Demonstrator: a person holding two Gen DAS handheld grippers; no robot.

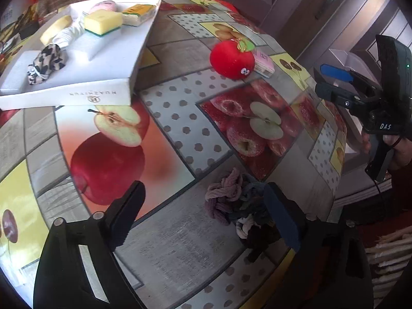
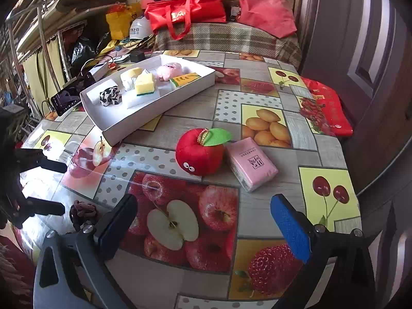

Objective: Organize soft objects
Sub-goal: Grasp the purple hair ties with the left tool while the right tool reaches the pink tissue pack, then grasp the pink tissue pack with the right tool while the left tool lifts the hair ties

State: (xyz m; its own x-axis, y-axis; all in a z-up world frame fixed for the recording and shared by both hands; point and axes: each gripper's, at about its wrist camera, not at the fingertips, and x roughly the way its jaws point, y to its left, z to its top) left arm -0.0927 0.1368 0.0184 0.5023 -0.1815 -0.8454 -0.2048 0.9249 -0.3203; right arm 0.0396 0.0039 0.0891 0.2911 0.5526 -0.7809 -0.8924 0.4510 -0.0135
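A white box (image 2: 128, 126) on the table holds sponges (image 2: 144, 84), a black-and-white scrunchie (image 2: 110, 96), a pink plush and a tissue pack. It also shows in the left wrist view (image 1: 77, 95). A red plush apple (image 2: 199, 154) and a pink tissue pack (image 2: 251, 164) lie on the tablecloth; the left wrist view shows both (image 1: 231, 59) (image 1: 264, 64). A pile of scrunchies (image 1: 231, 200) lies by my open left gripper (image 1: 206, 216), touching its right finger. My right gripper (image 2: 203, 226) is open and empty, short of the apple.
A phone (image 2: 69, 97) and cables lie behind the box. Red bags (image 2: 188, 10) sit on a plaid-covered surface at the back. A red cushion (image 2: 327, 108) hangs off the table's right edge. A door stands at the right.
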